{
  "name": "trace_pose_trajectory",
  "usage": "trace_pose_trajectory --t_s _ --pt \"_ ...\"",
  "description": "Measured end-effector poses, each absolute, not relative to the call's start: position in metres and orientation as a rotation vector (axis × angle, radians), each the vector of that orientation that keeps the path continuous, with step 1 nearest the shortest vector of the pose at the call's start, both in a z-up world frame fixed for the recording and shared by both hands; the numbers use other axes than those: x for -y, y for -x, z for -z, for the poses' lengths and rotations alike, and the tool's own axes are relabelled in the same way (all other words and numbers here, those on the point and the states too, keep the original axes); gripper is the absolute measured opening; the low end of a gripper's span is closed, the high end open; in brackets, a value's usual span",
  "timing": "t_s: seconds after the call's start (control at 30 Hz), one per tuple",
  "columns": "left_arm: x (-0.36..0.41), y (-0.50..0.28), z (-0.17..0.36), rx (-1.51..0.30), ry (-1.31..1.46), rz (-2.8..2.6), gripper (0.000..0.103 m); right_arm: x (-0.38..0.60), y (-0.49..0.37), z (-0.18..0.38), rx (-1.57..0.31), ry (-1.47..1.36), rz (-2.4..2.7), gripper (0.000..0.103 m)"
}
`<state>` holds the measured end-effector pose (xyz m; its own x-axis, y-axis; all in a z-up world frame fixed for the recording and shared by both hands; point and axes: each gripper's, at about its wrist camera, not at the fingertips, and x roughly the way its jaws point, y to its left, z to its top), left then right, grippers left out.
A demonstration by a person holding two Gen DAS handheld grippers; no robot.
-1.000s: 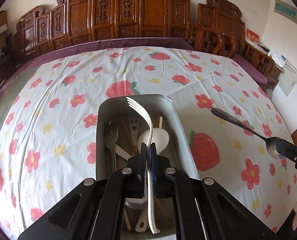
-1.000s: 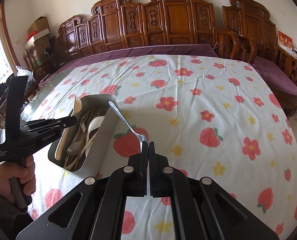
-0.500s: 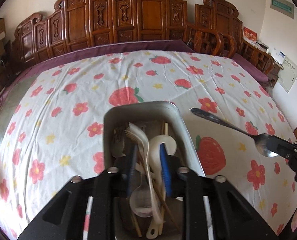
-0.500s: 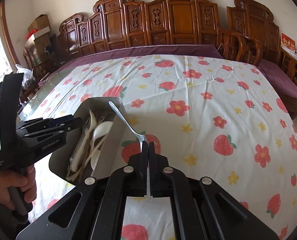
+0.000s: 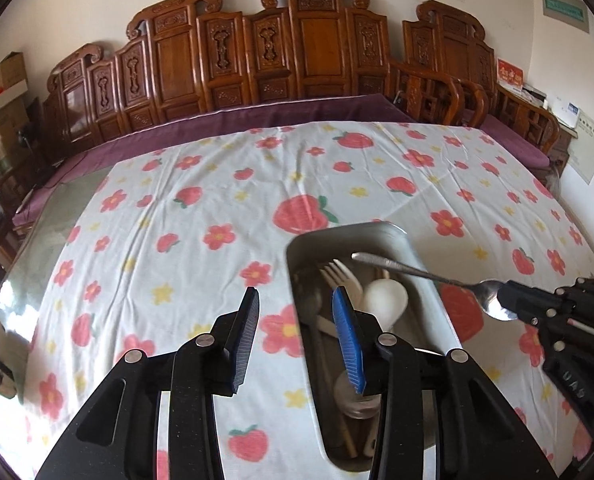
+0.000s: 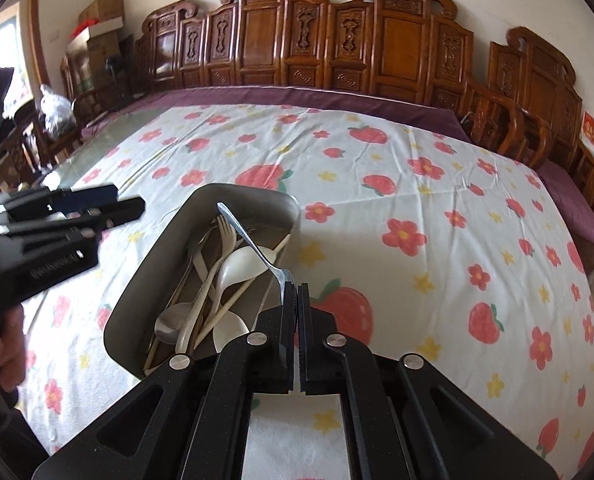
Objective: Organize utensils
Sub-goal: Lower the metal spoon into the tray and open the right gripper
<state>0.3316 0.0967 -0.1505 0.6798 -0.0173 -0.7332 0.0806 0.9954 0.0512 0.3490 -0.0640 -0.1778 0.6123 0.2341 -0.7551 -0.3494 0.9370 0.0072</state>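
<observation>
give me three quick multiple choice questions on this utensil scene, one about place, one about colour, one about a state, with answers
1. Where does the white plastic fork lie?
A in the metal tray
B on the tablecloth
C on a chair

2. What colour is the pad on one of the left gripper's fingers?
A red
B blue
C green

3. What does the right gripper hold?
A nothing
B chopsticks
C a metal spoon

Answers:
1 A, it rests among utensils inside the metal tray.
2 B, one pad is blue.
3 C, it is clamped on the metal spoon.

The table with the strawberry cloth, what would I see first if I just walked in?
First, the white cloth printed with red strawberries and flowers covering the table. Then the grey metal tray on it, full of pale plastic spoons and forks. Above the tray, the right tool pinches a shiny metal spoon.
</observation>
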Motion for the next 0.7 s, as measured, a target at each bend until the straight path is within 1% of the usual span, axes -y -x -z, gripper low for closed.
trace_pose_trajectory --t_s 0.4,0.63,0.7 --pt "-0.133 -0.335 0.142 -0.817 -0.016 0.014 0.038 0.021 -0.368 0.189 -0.83 0.309 -0.248 0.002" --pt "-0.134 -0.333 0.141 -0.811 -0.019 0.015 0.038 0.005 -0.365 0.199 -0.864 0.289 -0.298 0.003" --pt "-0.133 -0.333 0.141 -0.81 -0.02 0.017 0.038 0.003 -0.363 0.201 -0.879 0.253 -0.345 0.006"
